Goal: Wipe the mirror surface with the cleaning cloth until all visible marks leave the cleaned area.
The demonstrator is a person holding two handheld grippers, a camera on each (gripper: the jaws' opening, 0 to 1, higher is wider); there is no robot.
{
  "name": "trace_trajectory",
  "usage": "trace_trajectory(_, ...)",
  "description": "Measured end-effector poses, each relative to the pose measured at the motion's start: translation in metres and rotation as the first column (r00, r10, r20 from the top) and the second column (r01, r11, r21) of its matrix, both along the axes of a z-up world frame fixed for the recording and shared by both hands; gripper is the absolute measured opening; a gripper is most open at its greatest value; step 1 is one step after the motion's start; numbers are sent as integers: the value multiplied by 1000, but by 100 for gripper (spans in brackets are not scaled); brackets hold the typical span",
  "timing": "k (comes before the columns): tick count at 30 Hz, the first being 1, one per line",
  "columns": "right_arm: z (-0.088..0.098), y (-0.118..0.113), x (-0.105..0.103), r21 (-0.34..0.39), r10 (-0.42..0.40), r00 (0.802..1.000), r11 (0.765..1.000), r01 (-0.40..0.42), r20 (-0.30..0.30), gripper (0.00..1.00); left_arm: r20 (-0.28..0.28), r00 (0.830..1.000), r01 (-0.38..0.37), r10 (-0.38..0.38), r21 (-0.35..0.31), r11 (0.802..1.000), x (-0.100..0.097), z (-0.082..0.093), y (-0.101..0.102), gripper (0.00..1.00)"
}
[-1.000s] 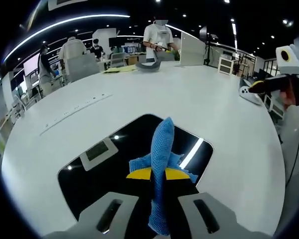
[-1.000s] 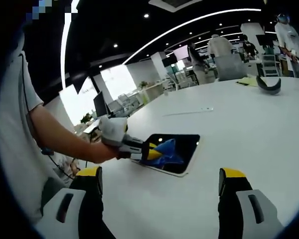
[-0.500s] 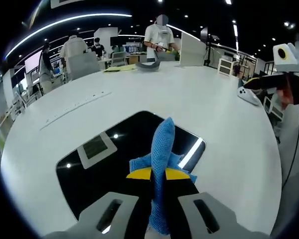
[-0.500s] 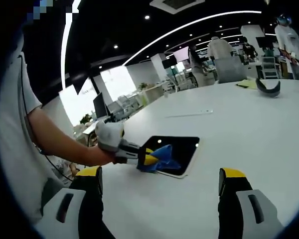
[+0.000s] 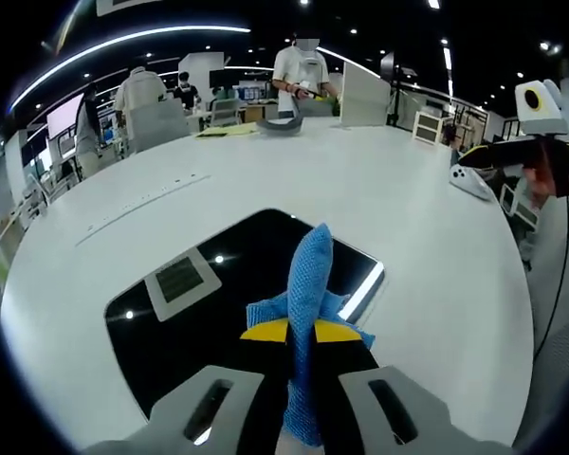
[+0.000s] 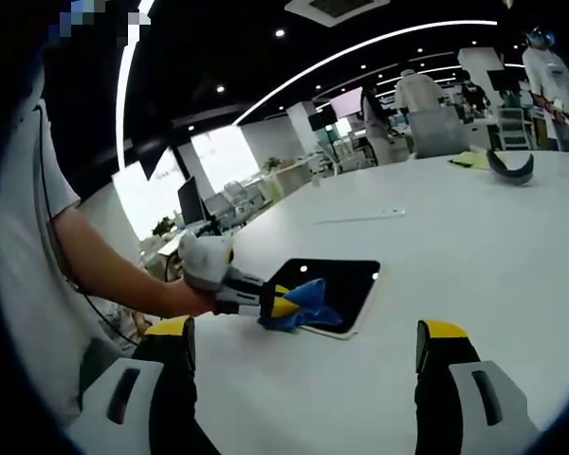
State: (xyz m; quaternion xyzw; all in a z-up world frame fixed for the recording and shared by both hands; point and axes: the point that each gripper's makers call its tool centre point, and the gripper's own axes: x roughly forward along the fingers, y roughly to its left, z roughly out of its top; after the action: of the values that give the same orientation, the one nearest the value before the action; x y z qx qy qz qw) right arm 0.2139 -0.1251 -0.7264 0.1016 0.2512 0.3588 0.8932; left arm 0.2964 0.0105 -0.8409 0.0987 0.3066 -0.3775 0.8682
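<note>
A dark rectangular mirror (image 5: 218, 294) lies flat on the white round table (image 5: 360, 190). My left gripper (image 5: 302, 332) is shut on a blue cleaning cloth (image 5: 308, 284), which stands pinched between its yellow-tipped jaws over the mirror's near edge. In the right gripper view the left gripper (image 6: 277, 306) presses the blue cloth (image 6: 303, 303) onto the near-left corner of the mirror (image 6: 346, 284), held by a gloved hand. My right gripper (image 6: 303, 355) hovers above the table, jaws wide apart with nothing between them. It appears at the far right of the left gripper view (image 5: 522, 152).
A white controller-like object (image 5: 474, 180) lies near the table's right edge. A grey curved object (image 5: 289, 125) and yellow papers (image 5: 229, 133) sit at the far side. Several people stand beyond the table. A person's arm (image 6: 104, 265) reaches in from the left.
The left gripper with the cloth has slid back toward the mirror's near-left corner. The right gripper has held still.
</note>
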Motion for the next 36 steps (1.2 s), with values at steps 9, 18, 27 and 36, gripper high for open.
trace_trajectory(9,1,-2,0,4,-9,1000,1000,9,2,97,-4,1000,8,-8,-2,1000,-4,0,0,5)
trace_trajectory(18,-1,-1,-1,4,-6,1000,1000,6,-6,97,0,1000,14,-14,-3,1000,-6,0,1,5)
trace_trajectory(27,0,-1,1,1,-1,1000,1000,1,-2,97,2,1000,18,-18,-2,1000,-7,0,1,5)
trace_trajectory(36,-1,0,1,-1,4,1000,1000,-4,-4,97,0,1000,19,-19,-2,1000,-8,0,1,5)
